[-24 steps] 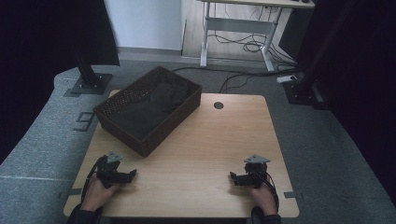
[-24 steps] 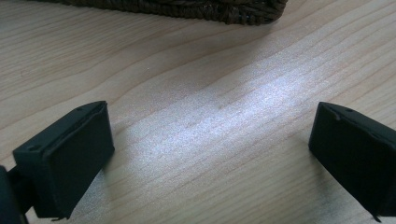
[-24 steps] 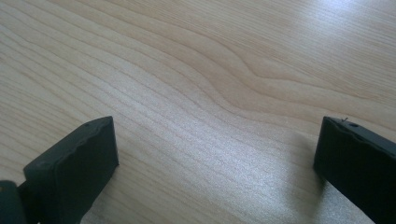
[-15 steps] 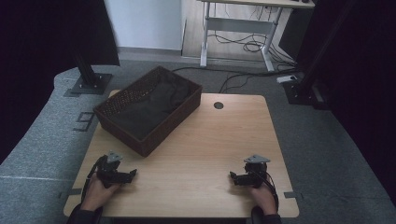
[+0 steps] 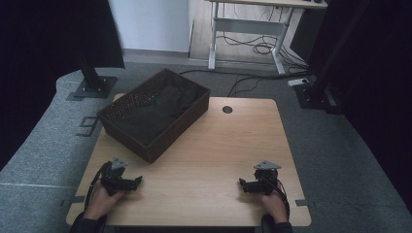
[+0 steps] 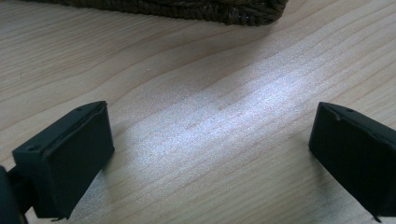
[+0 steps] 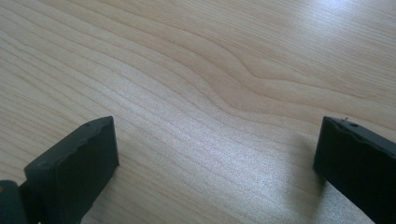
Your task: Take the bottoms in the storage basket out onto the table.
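A dark woven basket (image 5: 160, 141) sits on the left half of the light wooden table (image 5: 228, 145), with dark cloth lying inside it. My left gripper (image 5: 138, 180) rests on the table near the front left corner, just in front of the basket, jaws wide open over bare wood (image 6: 210, 140). The basket's woven wall (image 6: 187, 10) runs along the top of the left gripper view. My right gripper (image 5: 241, 184) rests near the front right edge, also open, with bare wood grain (image 7: 215, 116) between its jaws. Neither holds anything.
A round cable hole (image 5: 227, 109) lies at the table's far edge. Beyond the table are grey carpet, a black stand base (image 5: 92, 87) at left, another stand (image 5: 316, 94) at right, and a desk frame with cables (image 5: 248, 46) behind.
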